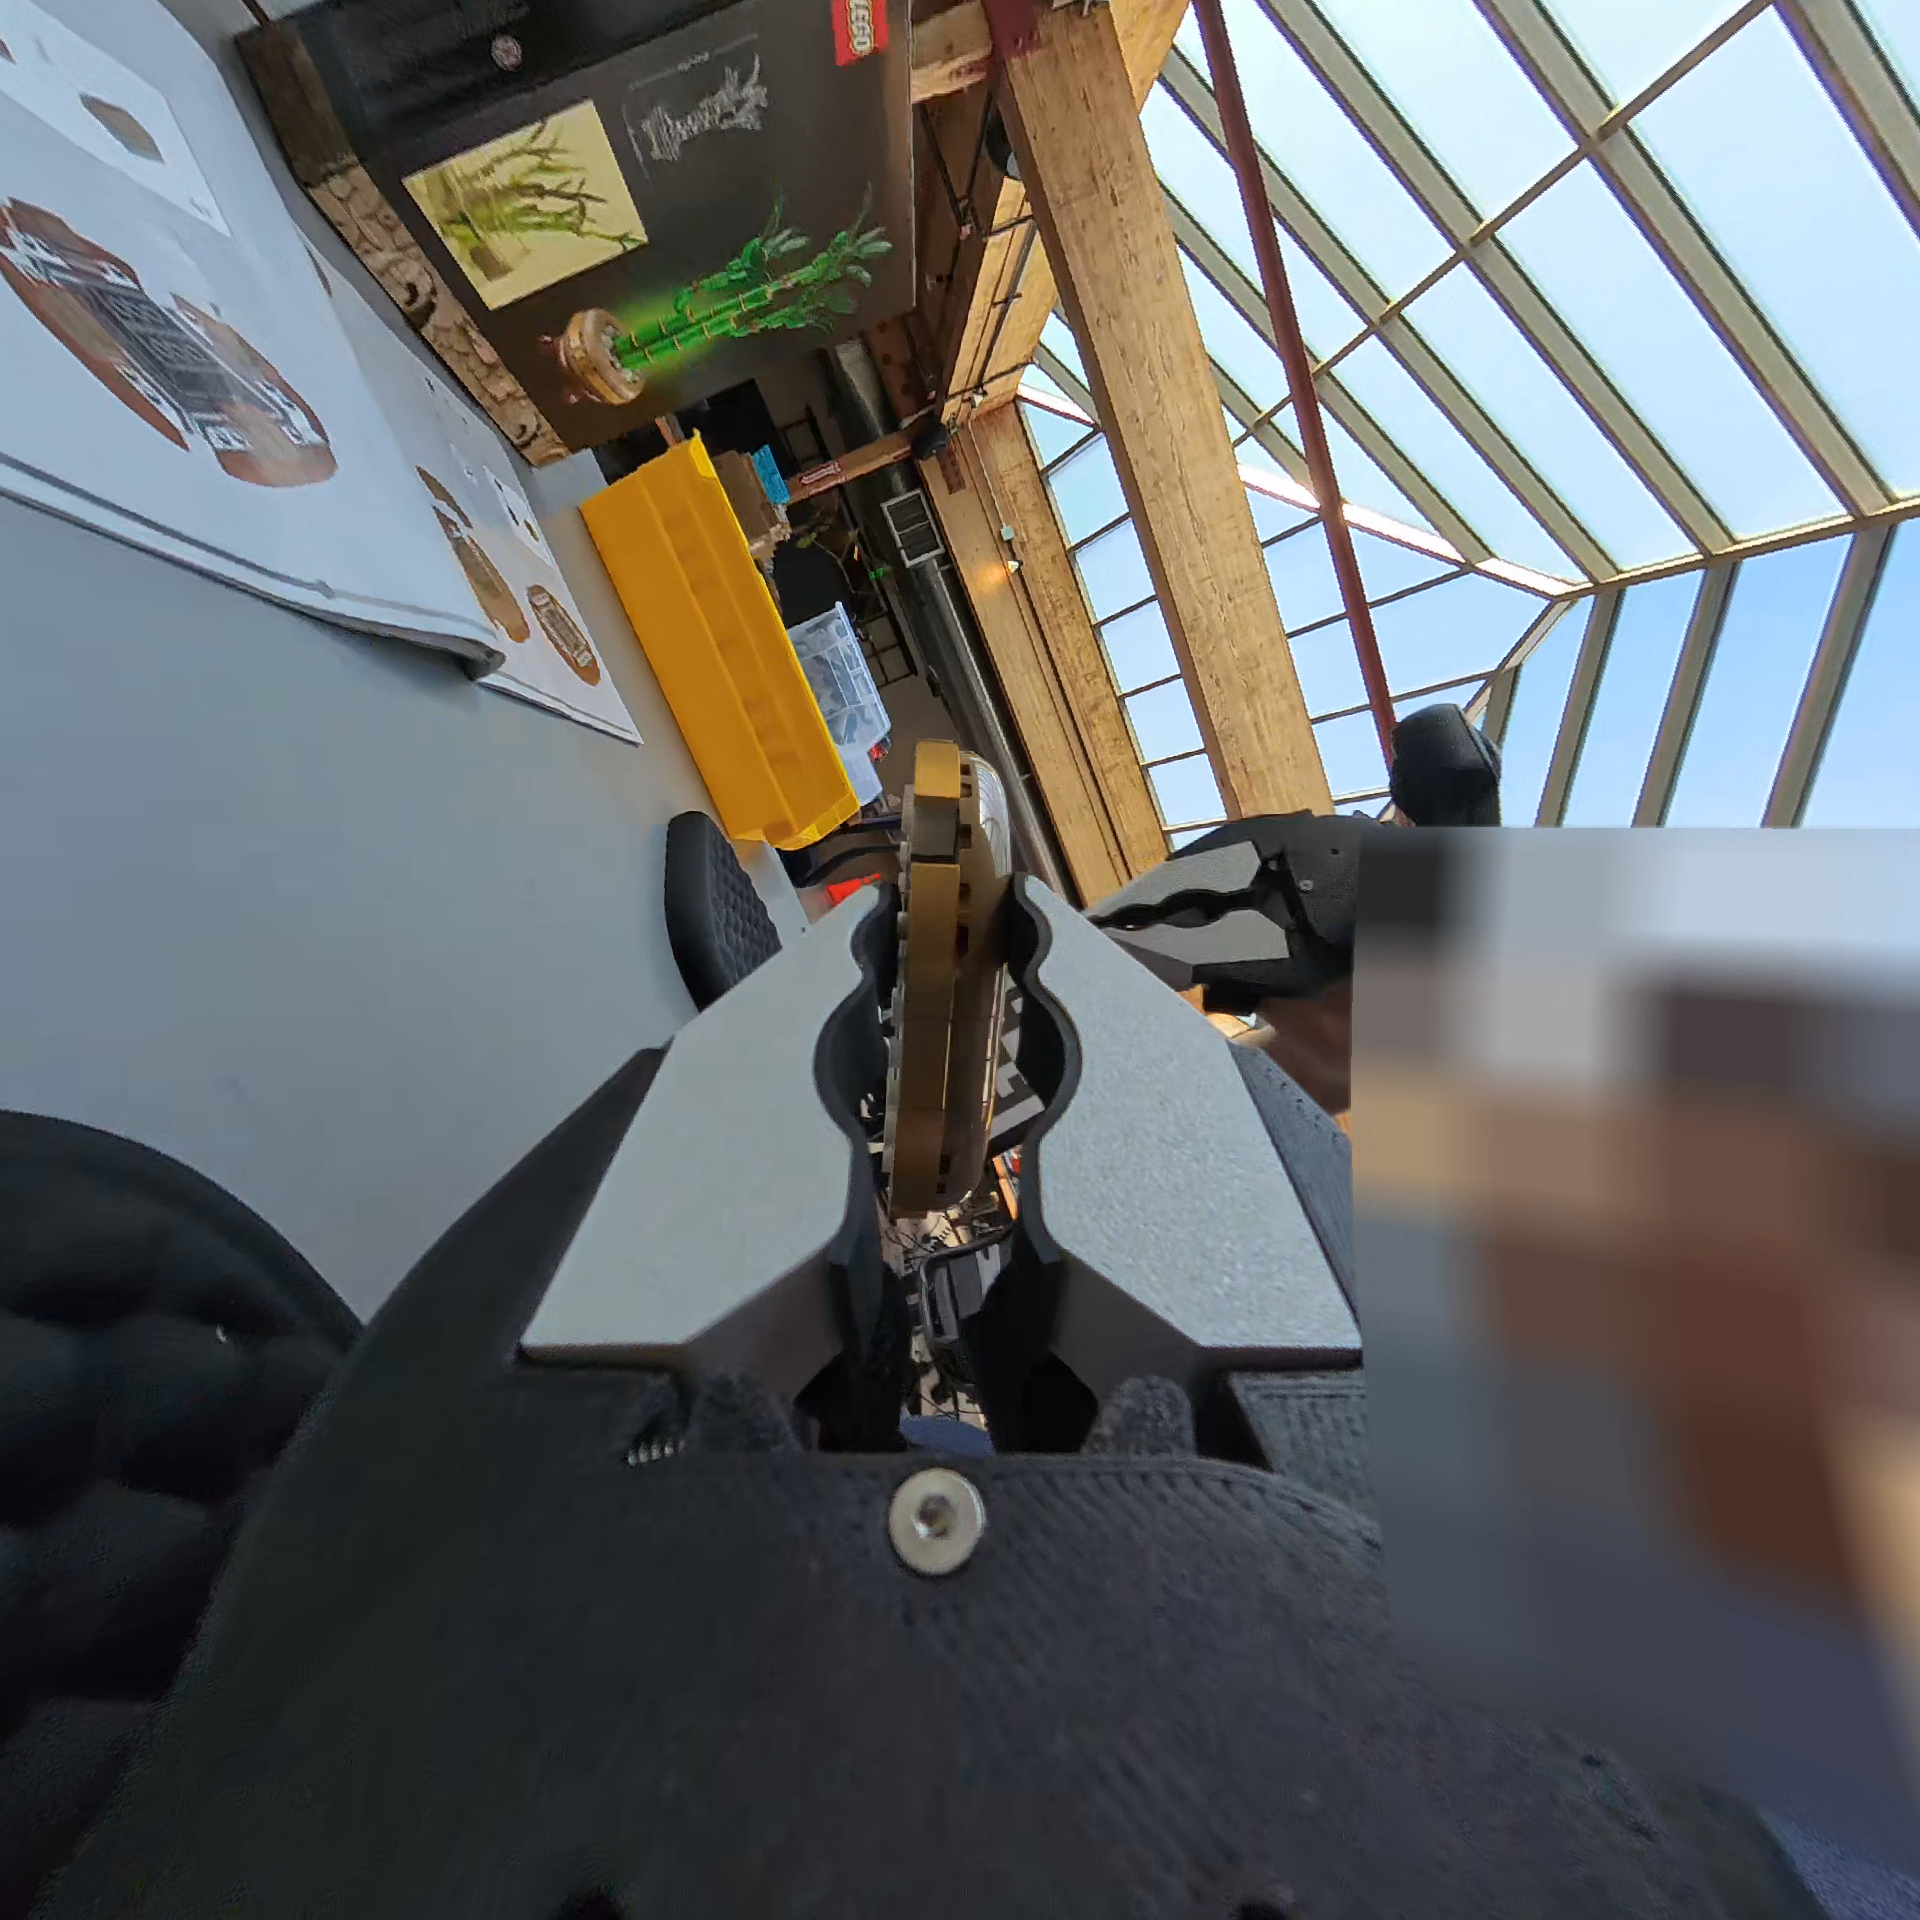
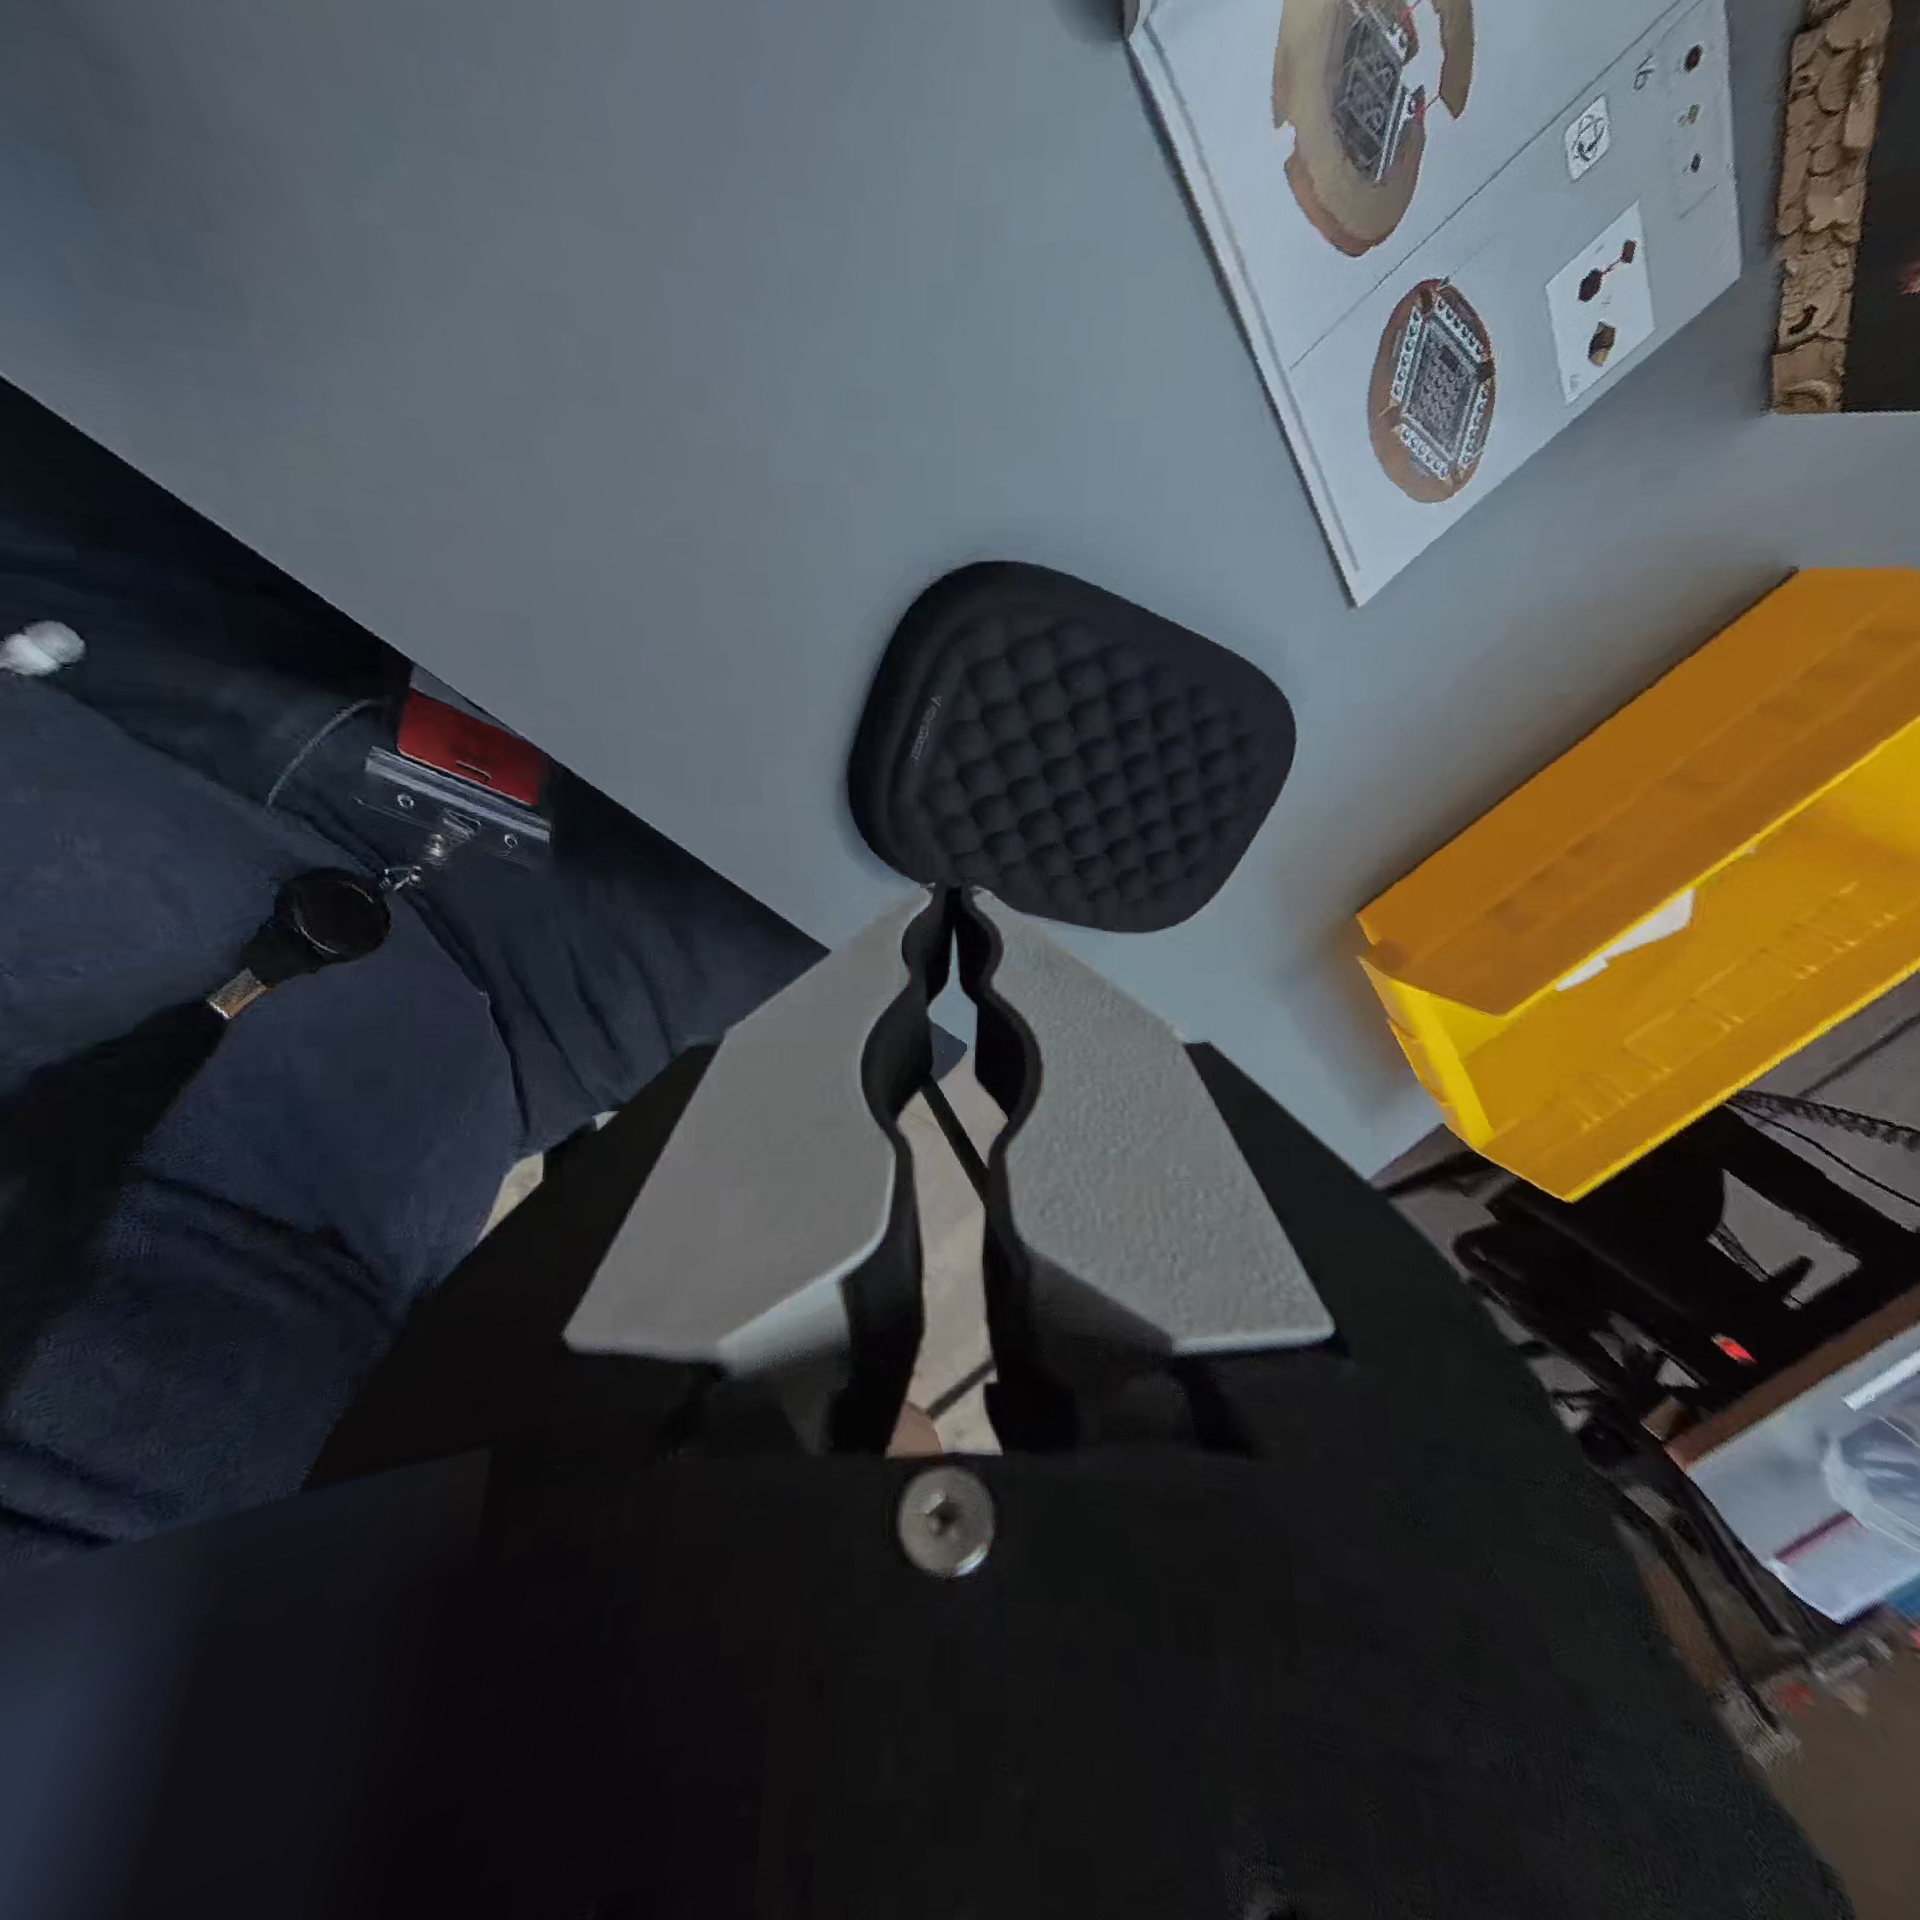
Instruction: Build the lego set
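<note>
My left gripper (image 1: 951, 904) is shut on a round tan and gold lego assembly (image 1: 935, 997). It holds the assembly edge-on, lifted above the grey table (image 1: 312, 914), with the studded edge showing between the fingers. My right gripper (image 2: 948, 906) is shut with nothing visible between its tips. It hovers over the table near a black padded rest (image 2: 1070, 748). The right gripper also shows in the left wrist view (image 1: 1195, 920), just right of the assembly and apart from it. The open instruction booklet (image 1: 208, 364) lies on the table and also shows in the right wrist view (image 2: 1455, 260).
A yellow bin (image 1: 717, 644) sits at the table's edge and also shows in the right wrist view (image 2: 1662, 883). The dark lego box (image 1: 665, 208) stands behind the booklet. The black padded rest (image 1: 717, 925) lies near the left gripper. A person's dark trousers and badge (image 2: 457, 769) are at the table edge. My hands' fingertips stand some 25 cm from each other.
</note>
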`<move>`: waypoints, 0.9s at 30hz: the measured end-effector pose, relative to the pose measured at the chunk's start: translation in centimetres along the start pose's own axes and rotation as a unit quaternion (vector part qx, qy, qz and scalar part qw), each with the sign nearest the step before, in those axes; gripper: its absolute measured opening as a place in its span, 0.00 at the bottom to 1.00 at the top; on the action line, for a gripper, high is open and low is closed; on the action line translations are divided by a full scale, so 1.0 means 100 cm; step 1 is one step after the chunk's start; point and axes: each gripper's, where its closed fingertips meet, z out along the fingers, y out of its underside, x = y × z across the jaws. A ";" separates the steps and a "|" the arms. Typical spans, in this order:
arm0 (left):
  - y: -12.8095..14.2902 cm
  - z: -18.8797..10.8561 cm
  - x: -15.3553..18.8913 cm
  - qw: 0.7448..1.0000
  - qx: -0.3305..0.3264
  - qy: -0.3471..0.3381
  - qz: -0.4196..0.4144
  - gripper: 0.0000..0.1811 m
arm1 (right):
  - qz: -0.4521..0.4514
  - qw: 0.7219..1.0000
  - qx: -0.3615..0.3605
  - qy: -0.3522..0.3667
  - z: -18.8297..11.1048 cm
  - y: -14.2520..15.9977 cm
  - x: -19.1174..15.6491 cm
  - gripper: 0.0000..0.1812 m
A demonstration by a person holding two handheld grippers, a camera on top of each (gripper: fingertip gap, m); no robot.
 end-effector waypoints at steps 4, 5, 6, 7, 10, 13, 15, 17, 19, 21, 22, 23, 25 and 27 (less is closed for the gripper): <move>-0.017 0.007 -0.002 0.997 0.017 -0.052 0.052 0.10 | -0.074 0.988 -0.130 0.031 -0.001 0.024 -0.011 0.00; -0.019 0.010 -0.001 0.996 0.017 -0.057 0.060 0.10 | -0.086 0.985 -0.146 0.035 0.000 0.027 -0.011 0.00; -0.021 0.013 0.000 0.996 0.016 -0.059 0.065 0.10 | -0.092 0.983 -0.159 0.027 0.002 0.030 -0.012 0.00; -0.022 0.017 0.001 0.996 0.014 -0.059 0.066 0.10 | -0.094 0.981 -0.169 0.016 0.004 0.034 -0.013 0.00; -0.026 0.029 0.002 0.996 0.011 -0.055 0.068 0.10 | -0.077 0.978 -0.192 0.003 0.008 0.044 -0.006 0.00; -0.028 0.041 0.000 0.996 0.004 -0.052 0.069 0.10 | -0.063 0.978 -0.198 -0.002 0.012 0.048 0.003 0.00; -0.028 0.049 -0.001 0.997 -0.001 -0.048 0.068 0.10 | -0.059 0.974 -0.217 -0.003 0.015 0.055 0.009 0.00; -0.027 0.057 -0.002 0.997 -0.007 -0.043 0.067 0.10 | -0.058 0.972 -0.230 -0.004 0.019 0.060 0.013 0.00; -0.027 0.064 -0.003 0.997 -0.012 -0.038 0.065 0.11 | -0.057 0.972 -0.227 -0.006 0.026 0.058 0.017 0.00; -0.026 0.069 -0.003 0.998 -0.015 -0.029 0.062 0.11 | -0.057 0.978 -0.199 -0.020 0.037 0.053 0.023 0.00; -0.026 0.071 -0.002 0.998 -0.017 -0.024 0.061 0.11 | -0.058 0.984 -0.161 -0.042 0.047 0.045 0.025 0.00; -0.025 0.073 0.000 0.998 -0.020 -0.021 0.060 0.11 | -0.057 0.989 -0.111 -0.076 0.057 0.035 0.025 0.00; -0.020 0.075 0.002 0.997 -0.032 -0.018 0.063 0.11 | -0.039 0.981 0.056 -0.180 0.072 -0.002 0.023 0.00; -0.010 0.077 0.004 0.996 -0.050 -0.024 0.067 0.11 | 0.032 0.904 0.297 -0.307 0.061 -0.057 0.024 0.00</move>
